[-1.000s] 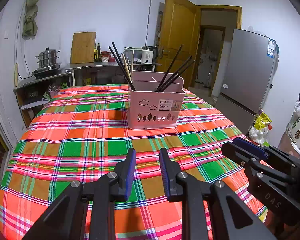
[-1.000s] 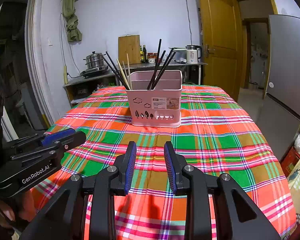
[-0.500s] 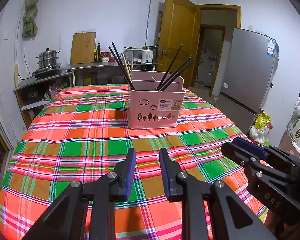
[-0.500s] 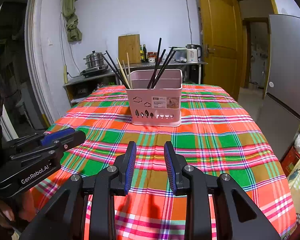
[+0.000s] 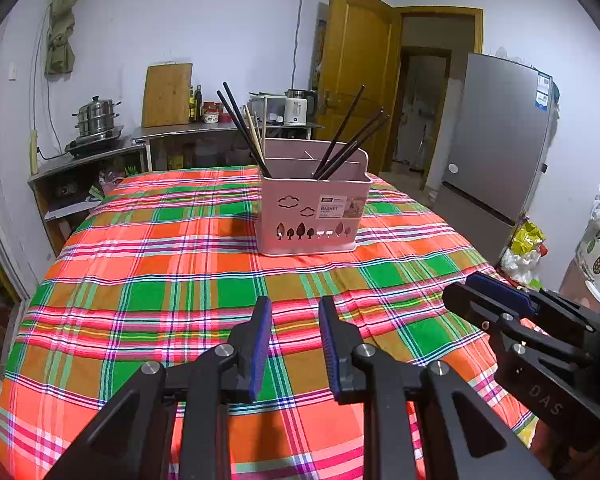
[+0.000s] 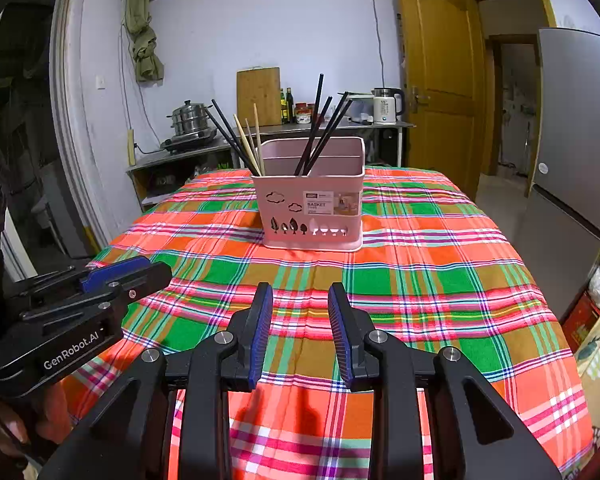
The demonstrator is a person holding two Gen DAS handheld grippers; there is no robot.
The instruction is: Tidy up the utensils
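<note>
1. Standing on the plaid tablecloth (image 5: 172,280) is a pink utensil basket (image 5: 312,216), well past both grippers.
2. Black chopsticks (image 5: 240,120) and pale wooden chopsticks (image 5: 253,130) lean out of the basket's left part.
3. More black chopsticks (image 5: 350,136) lean out to the right from the basket's front part.
4. A white label that says "BASKET" (image 6: 332,203) is stuck on the front of the basket, next to little cloud shapes and above little tree shapes.
5. The left gripper (image 5: 293,344) hovers over the cloth on the near side of the basket. Its two blue pads (image 5: 260,344) are apart, and nothing is between them.
6. The right gripper (image 6: 300,330) also hovers over the cloth on the near side of the basket. Its jaws are apart too, with only cloth seen in the gap.
7. In each view the other gripper shows at the side, pointing toward the basket.
8. Behind the basket, by the wall, are a wooden cutting board (image 5: 167,94), a steel steamer pot (image 5: 97,116) and a white kettle (image 6: 386,106).
9. A yellow door (image 6: 436,80) and a grey fridge (image 5: 496,136) are to the right of the basket.
</note>
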